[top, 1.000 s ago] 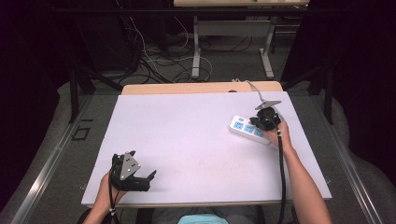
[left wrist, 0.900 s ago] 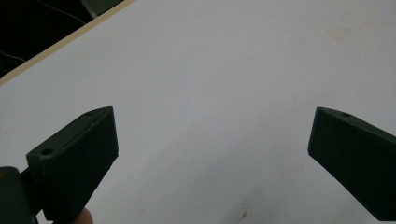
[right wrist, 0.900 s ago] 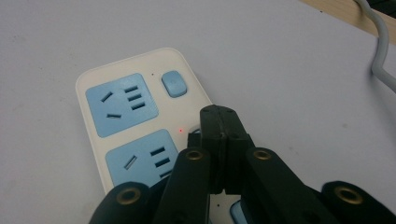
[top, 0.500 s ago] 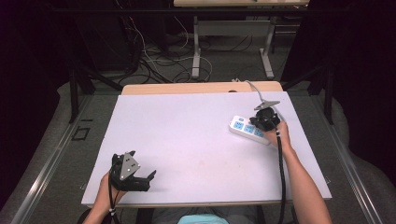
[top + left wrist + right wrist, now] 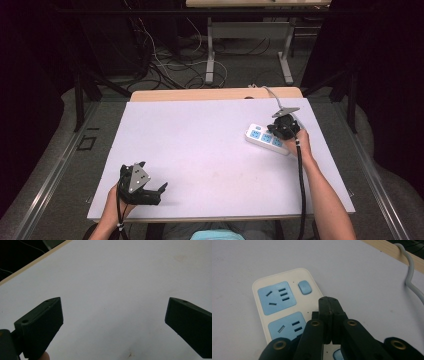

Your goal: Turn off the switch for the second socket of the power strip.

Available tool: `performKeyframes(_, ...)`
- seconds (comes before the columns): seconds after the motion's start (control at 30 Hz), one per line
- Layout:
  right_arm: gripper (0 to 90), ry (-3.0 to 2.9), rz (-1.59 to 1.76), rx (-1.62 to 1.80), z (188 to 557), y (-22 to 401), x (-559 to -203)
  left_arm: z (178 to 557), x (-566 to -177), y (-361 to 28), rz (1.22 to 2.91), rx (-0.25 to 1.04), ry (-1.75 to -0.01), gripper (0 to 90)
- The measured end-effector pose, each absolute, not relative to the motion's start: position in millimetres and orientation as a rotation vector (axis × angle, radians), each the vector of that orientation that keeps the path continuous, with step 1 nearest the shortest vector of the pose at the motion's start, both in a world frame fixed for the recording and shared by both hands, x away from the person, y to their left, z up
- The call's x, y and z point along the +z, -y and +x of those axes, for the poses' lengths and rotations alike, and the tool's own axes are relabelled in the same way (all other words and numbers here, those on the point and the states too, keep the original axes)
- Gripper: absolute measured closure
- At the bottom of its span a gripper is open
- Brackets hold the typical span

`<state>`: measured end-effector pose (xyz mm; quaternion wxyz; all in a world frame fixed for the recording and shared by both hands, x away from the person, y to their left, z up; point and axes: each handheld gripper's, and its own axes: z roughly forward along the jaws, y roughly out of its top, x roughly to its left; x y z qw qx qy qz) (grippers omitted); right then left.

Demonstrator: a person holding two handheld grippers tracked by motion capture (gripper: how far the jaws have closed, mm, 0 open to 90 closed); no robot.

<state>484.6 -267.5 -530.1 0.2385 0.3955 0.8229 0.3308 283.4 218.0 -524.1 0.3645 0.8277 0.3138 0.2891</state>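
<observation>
A white power strip [image 5: 264, 138] [image 5: 284, 305] with blue sockets and a blue button [image 5: 304, 287] lies at the right of the white table top [image 5: 210, 135]. My right gripper [image 5: 283, 126] [image 5: 329, 303] is shut, jaws pressed together with nothing between them, its tips just above the strip's near edge beside the sockets. Whether the tips touch the strip I cannot tell. My left gripper [image 5: 152, 192] [image 5: 112, 315] rests near the table's front left corner, jaws wide open over bare table.
A grey cable [image 5: 412, 277] runs from the strip's far side over the wooden back edge [image 5: 215, 94]. Cables and desk legs [image 5: 210, 55] lie on the floor beyond. The table's middle is bare.
</observation>
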Motion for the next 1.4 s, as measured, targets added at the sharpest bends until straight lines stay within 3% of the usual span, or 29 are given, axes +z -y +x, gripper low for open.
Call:
performKeyframes(1.23, 86.2, -2.208, 1.075, 0.953, 482.6, 269.6, -520.4, 282.9, -523.6, -218.6, 2.126, 0.745, -0.807, 1.6)
performKeyframes(1.33, 78.8, -2.200, 1.092, 0.961, 481.9, 269.6, -519.2, 282.8, -523.5, -218.7, 2.126, 0.745, -0.807, 1.6)
performKeyframes(1.4, 65.2, -2.208, 1.108, 0.963, 481.9, 270.0, -518.3, 282.7, -523.5, -218.7, 2.124, 0.744, -0.809, 1.6)
